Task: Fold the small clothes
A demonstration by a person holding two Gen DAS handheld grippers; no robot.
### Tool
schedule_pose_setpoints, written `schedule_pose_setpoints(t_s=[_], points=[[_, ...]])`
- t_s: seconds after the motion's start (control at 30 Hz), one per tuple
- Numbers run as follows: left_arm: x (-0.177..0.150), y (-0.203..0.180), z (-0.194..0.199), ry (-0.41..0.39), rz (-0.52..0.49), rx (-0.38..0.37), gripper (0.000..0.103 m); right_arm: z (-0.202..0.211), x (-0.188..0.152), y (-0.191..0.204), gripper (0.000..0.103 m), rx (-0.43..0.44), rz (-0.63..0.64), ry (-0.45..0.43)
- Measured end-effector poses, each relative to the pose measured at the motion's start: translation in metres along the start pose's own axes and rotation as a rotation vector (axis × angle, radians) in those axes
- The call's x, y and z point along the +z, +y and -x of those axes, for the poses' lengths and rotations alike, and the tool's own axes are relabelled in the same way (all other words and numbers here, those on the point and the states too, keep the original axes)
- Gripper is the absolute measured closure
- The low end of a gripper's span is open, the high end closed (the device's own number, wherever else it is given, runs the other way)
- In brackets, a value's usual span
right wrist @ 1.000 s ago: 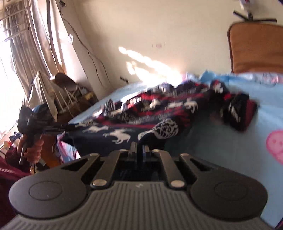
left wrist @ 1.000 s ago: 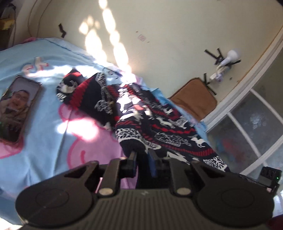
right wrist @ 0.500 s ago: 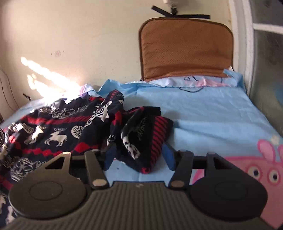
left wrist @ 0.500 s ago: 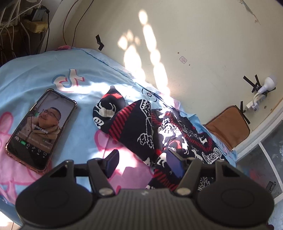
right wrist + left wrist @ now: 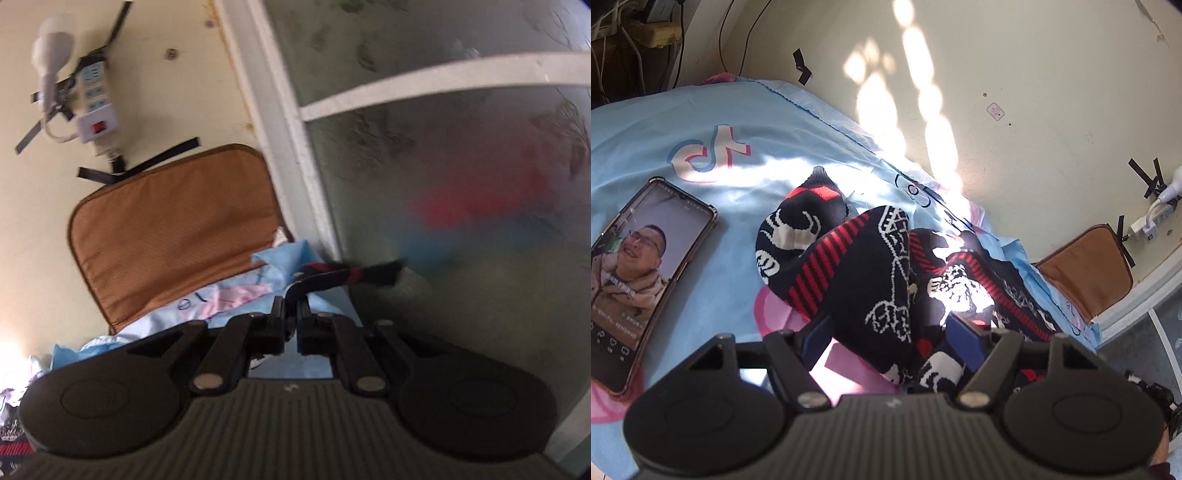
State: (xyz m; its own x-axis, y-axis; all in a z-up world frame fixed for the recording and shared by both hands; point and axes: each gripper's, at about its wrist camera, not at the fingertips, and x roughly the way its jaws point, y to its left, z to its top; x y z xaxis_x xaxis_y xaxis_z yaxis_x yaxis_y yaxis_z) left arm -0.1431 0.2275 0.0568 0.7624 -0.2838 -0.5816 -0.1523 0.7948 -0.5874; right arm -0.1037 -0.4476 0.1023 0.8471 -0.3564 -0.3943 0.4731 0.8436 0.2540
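Observation:
A small dark knitted sweater [image 5: 886, 280] with red stripes and white patterns lies bunched on the light blue bedsheet [image 5: 701, 122]. My left gripper [image 5: 890, 332] is open, its blue-padded fingers [image 5: 964, 336] on either side of a fold of the sweater. My right gripper [image 5: 291, 317] is shut on a thin edge of the sweater [image 5: 347, 275], which stretches away to the right in front of the frosted glass. A corner of the sweater shows at the lower left of the right wrist view [image 5: 9, 443].
A phone [image 5: 639, 273] with a lit screen lies on the sheet to the left. A brown cushion [image 5: 177, 225] leans on the wall at the bed's head. A power strip [image 5: 96, 110] is taped above it. A frosted glass partition [image 5: 461, 166] stands at the right.
My left gripper moved closer to the sweater and now straddles a fold. My right gripper went from open by the sleeve to shut on fabric, and swung up toward the cushion and glass.

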Motion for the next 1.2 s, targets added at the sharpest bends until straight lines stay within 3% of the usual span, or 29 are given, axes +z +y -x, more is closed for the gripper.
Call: schedule_pose_setpoints(t_s=[0.07, 0.13, 0.2, 0.27, 0.33, 0.43, 0.53, 0.6, 0.67, 0.7, 0.73, 0.77, 0.87, 1.0, 1.1, 1.17, 1.2], points=[[-0.001, 0.0, -0.006, 0.008, 0.01, -0.013, 0.034, -0.005, -0.007, -0.011, 0.089, -0.051, -0.009, 0.027], [-0.003, 0.0, -0.009, 0.014, 0.013, -0.025, 0.032, -0.005, -0.015, -0.017, 0.072, -0.099, -0.059, 0.041], [-0.004, 0.001, -0.006, 0.011, 0.01, -0.029, 0.028, 0.002, -0.019, -0.023, 0.057, -0.079, -0.157, 0.045], [-0.002, 0.007, 0.001, -0.01, 0.008, -0.028, 0.025, 0.01, -0.022, -0.018, 0.057, -0.049, -0.223, 0.053], [0.002, 0.015, 0.007, -0.033, 0.021, -0.029, 0.022, 0.02, -0.023, 0.005, 0.057, -0.014, -0.205, 0.039], [0.011, 0.022, 0.007, -0.046, 0.045, -0.038, 0.017, 0.029, -0.019, 0.057, 0.057, 0.12, -0.113, 0.038], [0.018, 0.014, -0.01, -0.017, 0.015, -0.077, 0.01, 0.025, -0.022, 0.131, 0.056, 0.312, 0.024, 0.122], [0.019, 0.005, -0.028, 0.012, -0.014, -0.052, 0.009, 0.022, -0.031, 0.182, 0.056, 0.438, 0.104, 0.197], [0.02, 0.001, -0.049, 0.041, -0.034, -0.038, 0.022, 0.015, -0.044, 0.241, 0.056, 0.567, 0.177, 0.29], [0.02, 0.002, -0.057, 0.056, -0.035, -0.032, 0.052, 0.012, -0.052, 0.273, 0.056, 0.62, 0.218, 0.339], [0.02, 0.004, -0.063, 0.062, -0.027, -0.021, 0.074, 0.012, -0.059, 0.304, 0.056, 0.67, 0.269, 0.381], [0.02, 0.009, -0.064, 0.052, -0.012, -0.027, 0.079, 0.013, -0.068, 0.339, 0.056, 0.729, 0.343, 0.418], [0.018, 0.024, -0.055, 0.017, 0.047, -0.077, 0.088, 0.016, -0.102, 0.433, 0.051, 0.848, 0.609, 0.482], [0.012, 0.034, -0.043, -0.039, 0.059, -0.108, 0.093, 0.013, -0.159, 0.517, 0.048, 0.85, 0.855, 0.532], [0.01, 0.034, -0.035, -0.074, 0.017, -0.118, 0.093, 0.003, -0.193, 0.538, 0.04, 0.798, 1.017, 0.59], [0.011, 0.03, -0.03, -0.104, -0.03, -0.123, 0.093, -0.005, -0.209, 0.536, 0.042, 0.759, 1.08, 0.614], [0.013, 0.029, -0.028, -0.118, -0.05, -0.126, 0.093, -0.008, -0.212, 0.533, 0.049, 0.771, 1.061, 0.623]])
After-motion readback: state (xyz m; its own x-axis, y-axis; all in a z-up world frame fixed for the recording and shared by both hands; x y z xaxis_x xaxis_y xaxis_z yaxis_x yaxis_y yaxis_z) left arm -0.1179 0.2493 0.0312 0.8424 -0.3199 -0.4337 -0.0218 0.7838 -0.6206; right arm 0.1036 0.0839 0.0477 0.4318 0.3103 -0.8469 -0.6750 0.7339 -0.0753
